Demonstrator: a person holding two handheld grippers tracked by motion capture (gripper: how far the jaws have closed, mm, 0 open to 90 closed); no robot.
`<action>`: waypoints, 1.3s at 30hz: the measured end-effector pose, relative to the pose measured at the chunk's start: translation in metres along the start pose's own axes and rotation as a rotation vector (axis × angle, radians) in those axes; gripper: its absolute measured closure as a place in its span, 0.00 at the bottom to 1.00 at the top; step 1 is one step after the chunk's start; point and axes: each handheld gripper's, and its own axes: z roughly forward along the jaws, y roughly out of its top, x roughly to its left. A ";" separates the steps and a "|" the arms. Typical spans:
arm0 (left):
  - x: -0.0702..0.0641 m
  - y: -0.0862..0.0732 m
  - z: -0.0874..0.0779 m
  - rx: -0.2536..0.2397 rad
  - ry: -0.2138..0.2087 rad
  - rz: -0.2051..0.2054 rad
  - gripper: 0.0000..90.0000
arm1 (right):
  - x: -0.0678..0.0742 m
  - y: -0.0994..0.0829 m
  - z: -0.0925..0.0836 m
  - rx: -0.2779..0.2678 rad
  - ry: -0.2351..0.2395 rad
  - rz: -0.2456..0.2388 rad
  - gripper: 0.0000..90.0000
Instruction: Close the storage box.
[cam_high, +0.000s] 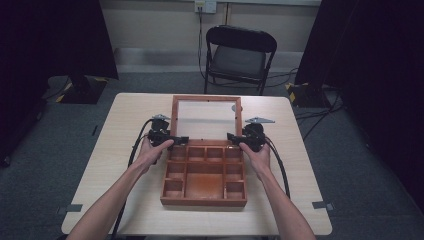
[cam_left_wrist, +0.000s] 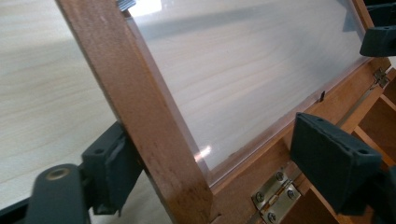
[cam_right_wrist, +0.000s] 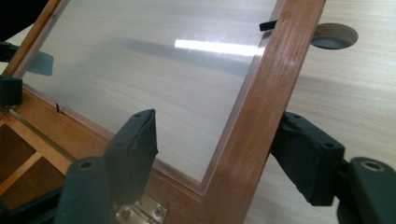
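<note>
A wooden box (cam_high: 204, 201) with several compartments sits mid-table, its glazed lid (cam_high: 206, 98) swung open away from me. My left gripper (cam_high: 181, 140) straddles the lid's left rail (cam_left_wrist: 154, 140) just above the brass hinge (cam_left_wrist: 275, 196). Its outer pad (cam_left_wrist: 112, 165) lies against the wood and the inner pad (cam_left_wrist: 334, 158) stands apart over the pane. My right gripper (cam_high: 231, 137) straddles the right rail (cam_right_wrist: 252, 135) the same way, its outer pad (cam_right_wrist: 303, 158) at the wood and its inner pad (cam_right_wrist: 135, 144) clear of it. Both grippers are open.
A round hole (cam_right_wrist: 334, 36) is cut in the table (cam_high: 125, 150) just right of the lid. A folding chair (cam_high: 240, 52) stands behind the far edge, with black curtains at both sides. Cables trail from both grippers toward me.
</note>
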 end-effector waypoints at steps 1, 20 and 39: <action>0.001 0.000 -0.001 -0.004 -0.001 0.001 0.24 | -0.001 0.000 -0.001 -0.008 0.004 0.002 0.38; -0.001 0.007 -0.019 -0.088 0.013 0.031 0.36 | -0.001 0.007 -0.016 -0.074 0.056 0.027 0.44; -0.005 0.011 -0.030 -0.132 -0.002 0.057 0.36 | -0.001 0.010 -0.027 -0.097 0.121 0.033 0.44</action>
